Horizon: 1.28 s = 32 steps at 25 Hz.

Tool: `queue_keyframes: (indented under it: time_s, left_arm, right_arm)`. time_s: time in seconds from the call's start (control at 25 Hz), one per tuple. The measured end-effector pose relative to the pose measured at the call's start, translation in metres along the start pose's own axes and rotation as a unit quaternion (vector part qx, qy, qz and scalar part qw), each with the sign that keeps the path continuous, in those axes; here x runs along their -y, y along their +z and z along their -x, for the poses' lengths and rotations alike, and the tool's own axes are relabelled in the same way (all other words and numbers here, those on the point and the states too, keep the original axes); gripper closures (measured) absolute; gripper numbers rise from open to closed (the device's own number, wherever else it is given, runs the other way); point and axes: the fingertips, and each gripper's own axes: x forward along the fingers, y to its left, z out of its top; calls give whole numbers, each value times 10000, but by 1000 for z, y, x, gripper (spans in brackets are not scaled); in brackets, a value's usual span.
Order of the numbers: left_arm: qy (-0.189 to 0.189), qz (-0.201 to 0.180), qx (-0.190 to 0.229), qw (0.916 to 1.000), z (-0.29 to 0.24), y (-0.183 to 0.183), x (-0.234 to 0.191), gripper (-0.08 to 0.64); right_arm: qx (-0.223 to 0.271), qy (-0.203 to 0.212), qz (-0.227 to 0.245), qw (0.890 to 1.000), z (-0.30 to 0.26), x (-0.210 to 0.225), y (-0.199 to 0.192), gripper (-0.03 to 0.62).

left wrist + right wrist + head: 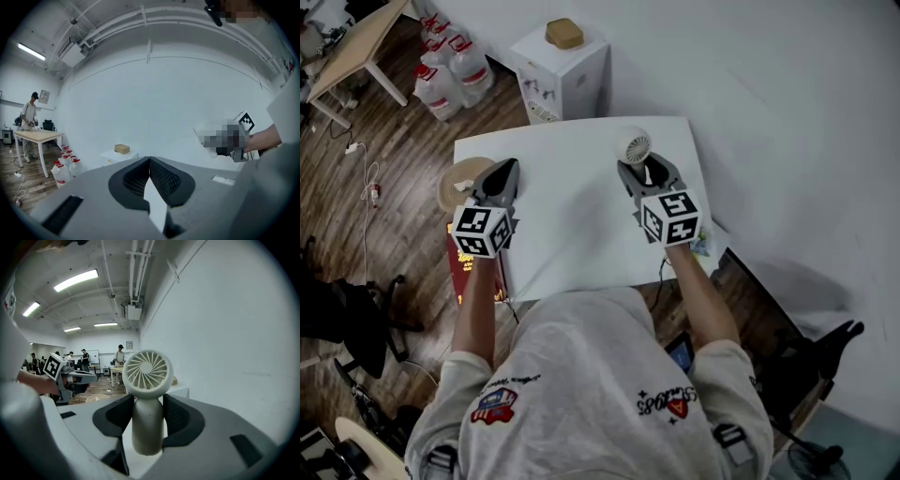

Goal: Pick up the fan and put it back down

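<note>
A small white hand-held fan [634, 147] with a round grille head stands upright above the white table [572, 234], raised off it. My right gripper [646, 171] is shut on its handle; in the right gripper view the dark pads [180, 416] press both sides of the handle [147, 427] and the fan head [147, 371] rises above them. My left gripper [503, 172] hovers over the table's left edge, shut, with its pad tips [149, 161] touching and nothing between them.
A white cabinet [565, 77] with a brown object on top stands behind the table. Several water bottles [448, 67] sit on the wooden floor at the left, beside a wooden table [358, 45]. A round tan stool [457, 185] and a red object [474, 272] lie by the table's left side.
</note>
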Motion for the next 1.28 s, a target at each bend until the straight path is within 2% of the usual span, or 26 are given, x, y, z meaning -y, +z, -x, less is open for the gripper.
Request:
queue_keyframes:
  time_s: [0.84, 1.28]
  left_arm:
    - [-114, 81, -141, 9998, -2, -12, 10, 555]
    - [-380, 161, -351, 9985, -13, -30, 27, 555]
  right_arm:
    - [-66, -176, -98, 9998, 11, 9, -13, 397]
    - [-410, -474, 36, 9980, 25, 22, -46, 397]
